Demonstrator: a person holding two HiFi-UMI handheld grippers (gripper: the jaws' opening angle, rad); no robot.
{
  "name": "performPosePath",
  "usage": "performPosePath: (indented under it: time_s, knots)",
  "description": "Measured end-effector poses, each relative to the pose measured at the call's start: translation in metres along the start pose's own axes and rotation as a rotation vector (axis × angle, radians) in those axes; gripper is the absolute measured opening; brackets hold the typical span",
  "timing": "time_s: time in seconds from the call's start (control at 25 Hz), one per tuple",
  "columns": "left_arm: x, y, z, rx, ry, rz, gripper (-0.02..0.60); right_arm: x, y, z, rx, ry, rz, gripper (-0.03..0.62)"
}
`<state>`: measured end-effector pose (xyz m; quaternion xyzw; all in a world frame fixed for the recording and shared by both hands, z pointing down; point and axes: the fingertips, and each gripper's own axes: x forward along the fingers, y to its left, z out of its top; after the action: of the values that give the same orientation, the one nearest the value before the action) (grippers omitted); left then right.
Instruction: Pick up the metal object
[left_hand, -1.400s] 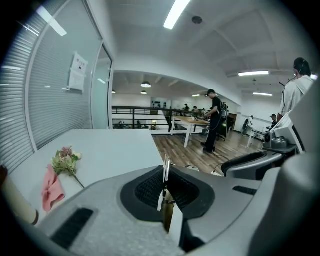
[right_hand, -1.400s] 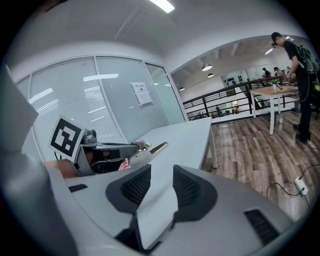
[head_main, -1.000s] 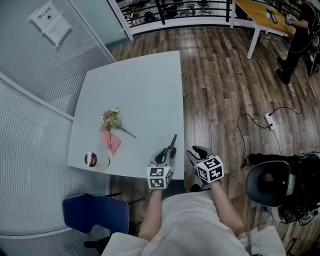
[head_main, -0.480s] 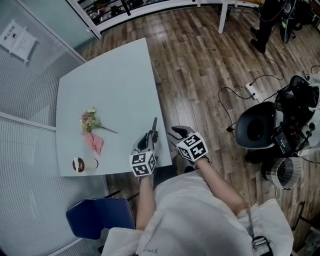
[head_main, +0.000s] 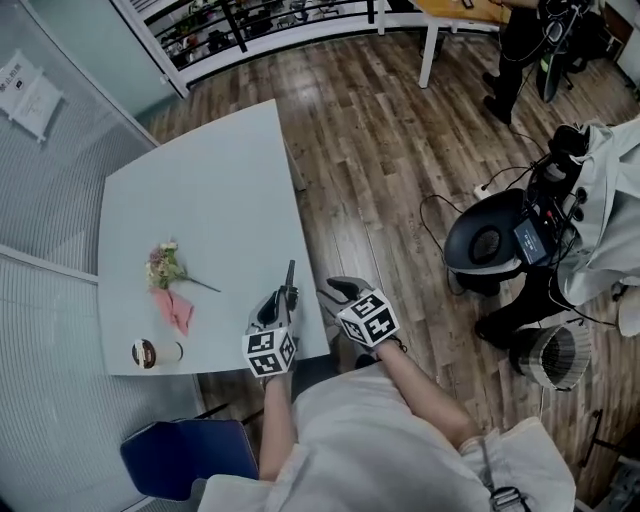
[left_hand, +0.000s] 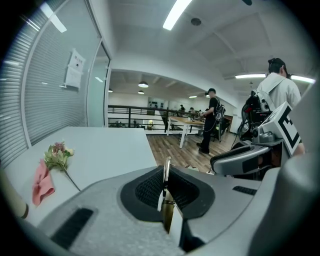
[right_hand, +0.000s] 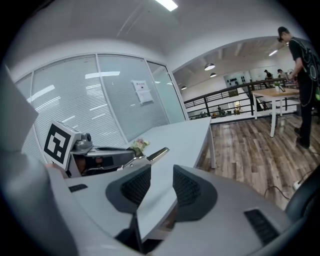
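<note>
A thin flat metal object (head_main: 290, 274) sticks out forward from my left gripper (head_main: 283, 298), which is shut on its near end above the table's near right corner. In the left gripper view the metal object (left_hand: 166, 175) stands on edge between the closed pads. My right gripper (head_main: 338, 292) hovers just right of it, beyond the table edge (head_main: 300, 250), open with nothing between its fingers. The right gripper view looks past its parted jaws at the left gripper (right_hand: 107, 156) and the metal object (right_hand: 156, 153) jutting from it.
On the pale table lie a small flower sprig (head_main: 162, 266), a pink cloth (head_main: 176, 312) and a cup (head_main: 146, 352) near the left front edge. A blue chair (head_main: 185, 456) stands below the table. A black chair (head_main: 490, 240), cables and a standing person are on the wooden floor at right.
The head view has swung, so the table now sits further left and the floor clutter at right shows more. Both grippers keep their place at the table corner; the left still holds the metal object.
</note>
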<state>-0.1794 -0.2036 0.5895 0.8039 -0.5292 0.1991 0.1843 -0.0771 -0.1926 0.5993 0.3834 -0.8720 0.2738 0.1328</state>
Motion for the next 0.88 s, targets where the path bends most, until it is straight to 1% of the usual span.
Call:
performPosePath:
  time_s: [0.32, 0.48, 0.88]
  knots:
    - [0.0, -0.001, 0.01, 0.014, -0.014, -0.008, 0.021, 0.008, -0.001, 0.008, -0.004, -0.02, 0.009, 0.133]
    - [0.005, -0.004, 0.013, 0.01, -0.025, -0.016, 0.021, 0.009, -0.005, 0.009, -0.021, -0.011, 0.01, 0.133]
    - [0.008, -0.004, 0.01, 0.001, -0.025, -0.013, 0.021, 0.009, -0.001, 0.006, -0.048, 0.002, 0.025, 0.133]
